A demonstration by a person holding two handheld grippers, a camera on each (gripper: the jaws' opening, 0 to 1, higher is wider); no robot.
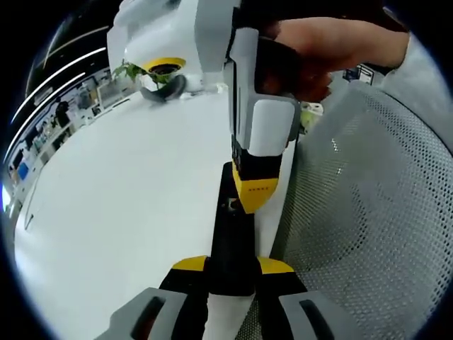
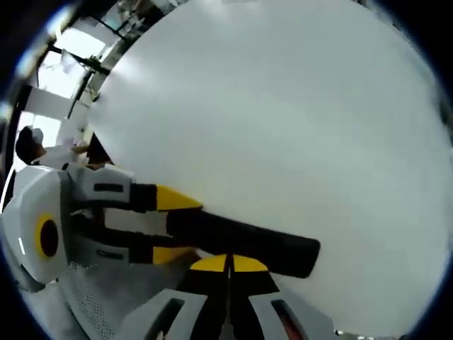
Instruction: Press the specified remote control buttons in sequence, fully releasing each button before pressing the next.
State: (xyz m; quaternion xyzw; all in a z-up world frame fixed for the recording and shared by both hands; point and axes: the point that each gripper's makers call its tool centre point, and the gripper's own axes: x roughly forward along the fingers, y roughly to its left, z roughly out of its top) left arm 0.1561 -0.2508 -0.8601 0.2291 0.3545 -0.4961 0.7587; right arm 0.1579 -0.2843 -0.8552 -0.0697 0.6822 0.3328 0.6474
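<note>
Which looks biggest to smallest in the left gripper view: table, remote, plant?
1. White table
2. Black remote, clamped in the left hand-held gripper
3. Potted plant, at the far edge, so distance shrinks it; true size versus the remote is unsure.

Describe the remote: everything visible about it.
The remote is a long, slim black bar with a matte plastic look, lying near the edge of the white table. The left gripper clamps one end between its yellow-tipped jaws. The right gripper, jaws shut, presses its tip down on the top face. Buttons are too dark to make out.
</note>
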